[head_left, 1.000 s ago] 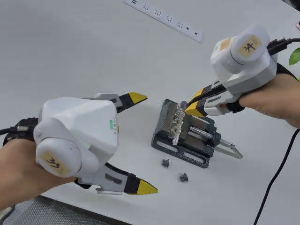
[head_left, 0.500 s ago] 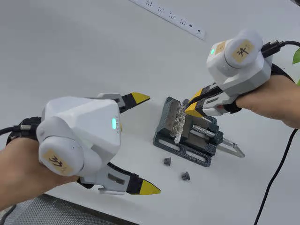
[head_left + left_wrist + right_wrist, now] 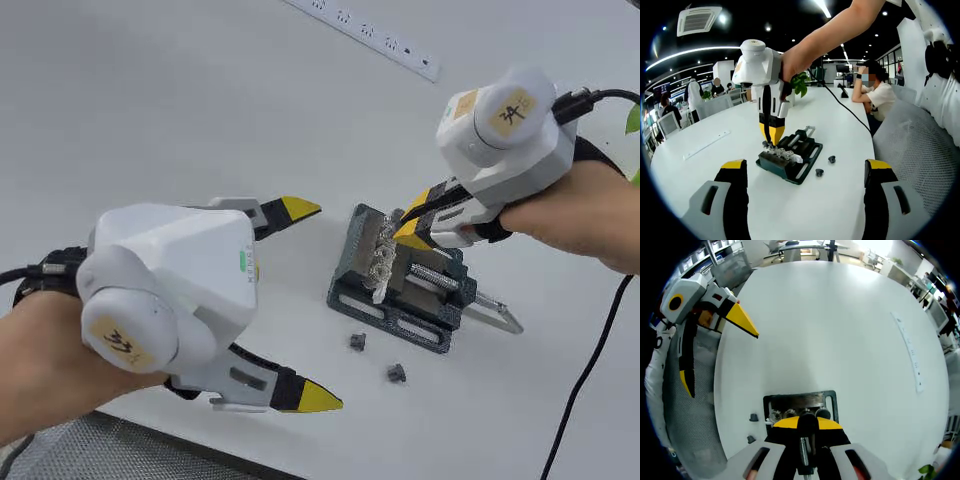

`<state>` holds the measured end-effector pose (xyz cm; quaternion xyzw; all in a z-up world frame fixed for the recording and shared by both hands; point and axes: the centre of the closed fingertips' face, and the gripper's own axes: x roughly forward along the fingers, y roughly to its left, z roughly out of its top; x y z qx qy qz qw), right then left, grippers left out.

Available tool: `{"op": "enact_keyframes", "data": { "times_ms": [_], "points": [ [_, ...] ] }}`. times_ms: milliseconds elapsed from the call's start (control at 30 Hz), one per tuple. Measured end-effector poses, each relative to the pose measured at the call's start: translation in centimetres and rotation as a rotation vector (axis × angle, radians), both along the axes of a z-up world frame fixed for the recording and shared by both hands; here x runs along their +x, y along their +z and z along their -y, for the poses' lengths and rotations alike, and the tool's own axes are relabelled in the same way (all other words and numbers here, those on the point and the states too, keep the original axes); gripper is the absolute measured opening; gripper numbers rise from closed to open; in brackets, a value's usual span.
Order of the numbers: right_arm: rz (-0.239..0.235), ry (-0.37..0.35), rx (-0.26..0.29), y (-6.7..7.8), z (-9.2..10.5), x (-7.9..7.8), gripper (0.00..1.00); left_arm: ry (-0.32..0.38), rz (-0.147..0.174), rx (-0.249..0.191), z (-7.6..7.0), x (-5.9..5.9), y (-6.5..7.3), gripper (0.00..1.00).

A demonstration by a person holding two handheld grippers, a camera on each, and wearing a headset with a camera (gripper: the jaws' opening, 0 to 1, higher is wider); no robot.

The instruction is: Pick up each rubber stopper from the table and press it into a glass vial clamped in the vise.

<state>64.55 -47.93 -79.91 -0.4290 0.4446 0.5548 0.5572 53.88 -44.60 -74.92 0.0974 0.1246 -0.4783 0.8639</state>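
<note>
A dark vise [image 3: 400, 290] stands on the white table and clamps a row of glass vials [image 3: 381, 256]. My right gripper [image 3: 402, 226] hangs over the far end of that row, shut on a dark rubber stopper [image 3: 807, 418] held just above the vials [image 3: 782, 414]. Two loose stoppers [image 3: 357, 342] [image 3: 396, 374] lie on the table in front of the vise. In the left gripper view they [image 3: 831, 159] [image 3: 819, 172] sit right of the vise [image 3: 790, 161], with the right gripper [image 3: 771, 136] pointing down at it. My left gripper [image 3: 308, 303] is wide open and holds nothing, left of the vise.
A white power strip [image 3: 372, 38] lies at the far side of the table. A black cable [image 3: 590, 370] trails from the right hand. A mesh chair back [image 3: 90, 450] sits at the near table edge. People sit at the table's far end [image 3: 875, 95].
My right gripper has tipped a little steeper over the vials with the stopper still in it. The left gripper has barely moved; the head camera shifted slightly.
</note>
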Motion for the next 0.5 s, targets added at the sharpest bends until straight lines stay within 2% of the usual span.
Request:
{"op": "enact_keyframes", "data": {
  "times_ms": [500],
  "points": [
    [0.090, 0.080, -0.046, -0.23, -0.17, -0.11, 0.05, 0.006, 0.003, -0.009, -0.06, 0.13, 0.14, 0.96]
  ]
}}
